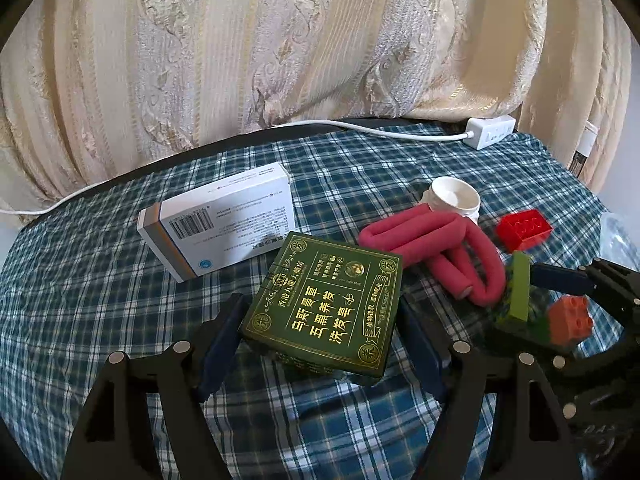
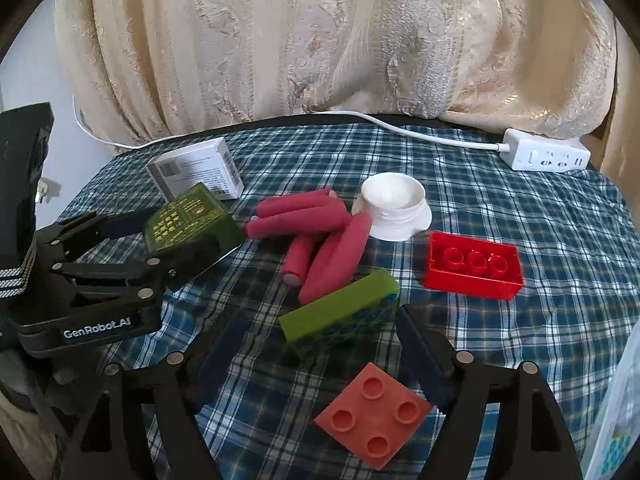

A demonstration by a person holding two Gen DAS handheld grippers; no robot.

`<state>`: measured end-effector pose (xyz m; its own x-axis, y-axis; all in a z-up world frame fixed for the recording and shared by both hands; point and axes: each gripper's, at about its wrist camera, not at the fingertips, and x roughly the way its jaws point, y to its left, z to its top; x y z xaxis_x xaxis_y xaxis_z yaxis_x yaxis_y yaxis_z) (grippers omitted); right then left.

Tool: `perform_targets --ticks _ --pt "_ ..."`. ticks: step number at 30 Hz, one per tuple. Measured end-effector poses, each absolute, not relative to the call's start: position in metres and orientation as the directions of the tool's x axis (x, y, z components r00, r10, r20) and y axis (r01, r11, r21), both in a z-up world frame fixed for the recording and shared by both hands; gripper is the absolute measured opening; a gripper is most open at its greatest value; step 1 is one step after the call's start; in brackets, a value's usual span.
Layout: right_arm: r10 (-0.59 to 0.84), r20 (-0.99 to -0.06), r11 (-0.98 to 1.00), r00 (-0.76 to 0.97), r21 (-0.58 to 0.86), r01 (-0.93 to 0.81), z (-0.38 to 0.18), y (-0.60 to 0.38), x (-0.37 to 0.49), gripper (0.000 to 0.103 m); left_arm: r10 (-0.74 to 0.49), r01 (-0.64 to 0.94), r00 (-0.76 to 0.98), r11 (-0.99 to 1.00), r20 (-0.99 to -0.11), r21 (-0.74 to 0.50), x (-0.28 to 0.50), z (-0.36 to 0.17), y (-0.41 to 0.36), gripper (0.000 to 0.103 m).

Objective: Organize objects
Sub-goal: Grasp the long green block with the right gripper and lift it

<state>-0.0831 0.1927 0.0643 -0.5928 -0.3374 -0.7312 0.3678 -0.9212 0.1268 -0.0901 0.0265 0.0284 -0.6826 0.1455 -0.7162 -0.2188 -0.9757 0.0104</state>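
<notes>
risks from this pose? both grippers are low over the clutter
1. The green box sits between the left gripper's pads, tilted with one edge raised; a partial pinch could let it slip or twist.
2. The right gripper stands open around the green block and the orange brick; closing may catch both.
3. The two grippers are close; the pink foam roller lies between them and could be dragged.

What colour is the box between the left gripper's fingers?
Dark green with gold print, the box; clearest in the left wrist view.
</notes>
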Motion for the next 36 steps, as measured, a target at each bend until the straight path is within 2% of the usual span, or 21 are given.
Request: perform_targets --ticks 8,10,15,20,27,36 --pt "-0.354 -0.733 -0.919 -0.581 0.157 0.361 0.063 0.196 -0.092 0.081 0.158 -0.211 -0.687 -0.977 -0.709 -0.013 -0.087 0.035 0.023 0.076" --pt "-0.358 -0.733 -0.913 -0.578 0.146 0.380 0.063 0.192 -0.091 0.078 0.158 -0.216 -0.689 -0.976 -0.708 -0.009 -0.086 0.036 0.025 0.076" --pt "-0.354 -0.748 -0.912 -0.562 0.143 0.383 0.060 0.193 -0.092 0.044 0.160 -0.217 -0.699 -0.976 -0.697 -0.006 -0.082 0.040 0.025 0.076" --pt "-0.358 -0.742 -0.906 -0.566 0.131 0.402 0.061 0.194 -0.088 0.033 0.160 -0.208 -0.708 -0.978 -0.687 -0.014 -0.079 0.045 0.022 0.076" --pt "-0.337 -0.750 -0.914 -0.569 0.116 0.388 0.062 0.196 -0.087 0.025 0.161 -0.207 -0.719 -0.978 -0.677 -0.013 -0.075 0.049 0.022 0.076" --pt "-0.314 -0.761 -0.932 -0.568 0.132 0.339 0.057 0.201 -0.094 0.024 0.160 -0.209 -0.719 -0.978 -0.677 -0.009 -0.073 0.048 0.026 0.076"
